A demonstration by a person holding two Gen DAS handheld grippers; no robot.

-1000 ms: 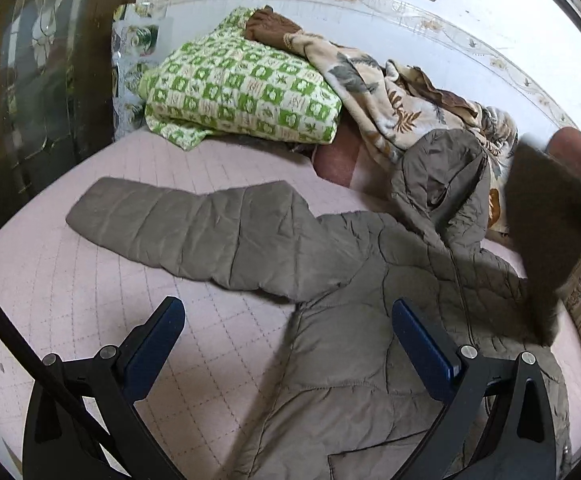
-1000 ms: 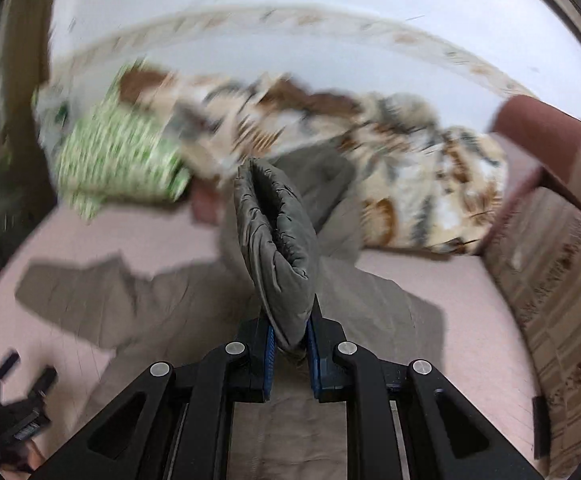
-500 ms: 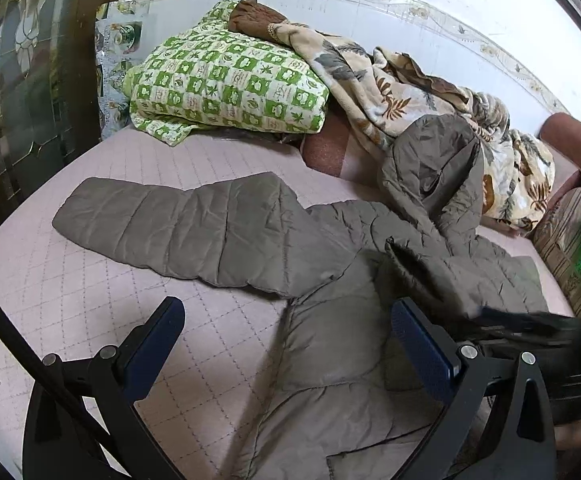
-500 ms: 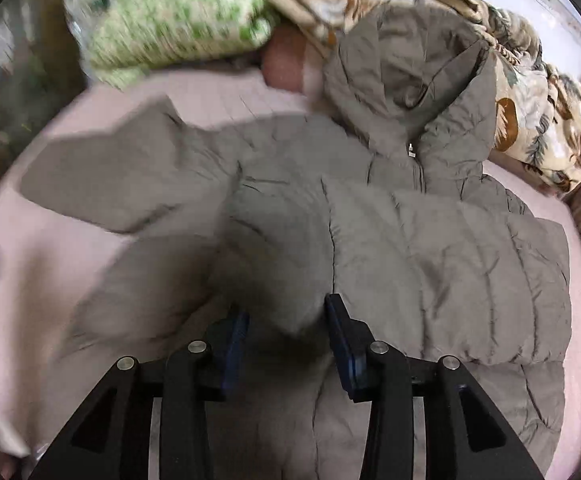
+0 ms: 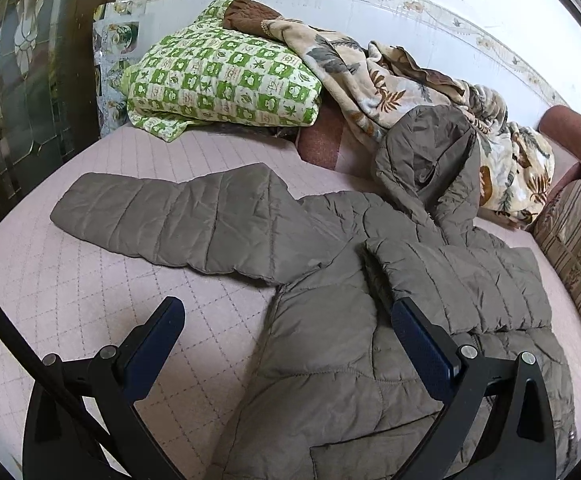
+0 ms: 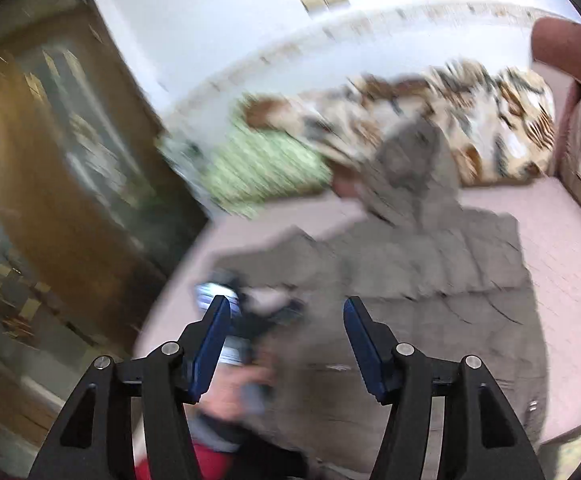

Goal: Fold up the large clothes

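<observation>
We noted the right gripper [image 6: 286, 326] had just let go — jaws opening, nothing between them — leaving the sleeve [image 5: 458, 280] of the grey-brown quilted hooded jacket [image 5: 330, 360] folded across its chest. Other sleeve [image 5: 170, 220] still outstretched; one fold done, we judged. Left gripper [image 5: 286, 340] hovered wide, empty. Jacket lay flat on the pink quilted bed [image 5: 90, 300] — green checked pillow [image 5: 218, 80], leaf-print blanket [image 5: 390, 84] by the wall.

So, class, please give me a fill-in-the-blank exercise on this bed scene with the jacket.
1. The quilted jacket lying on the bed is coloured ____.
2. One sleeve lies folded across the jacket's body; the other sleeve lies stretched out on the ____.
3. The checked pillow is cream and ____.
4. The jaws of the left gripper stand ____.

Missing words: grey-brown; bed; green; open
</observation>
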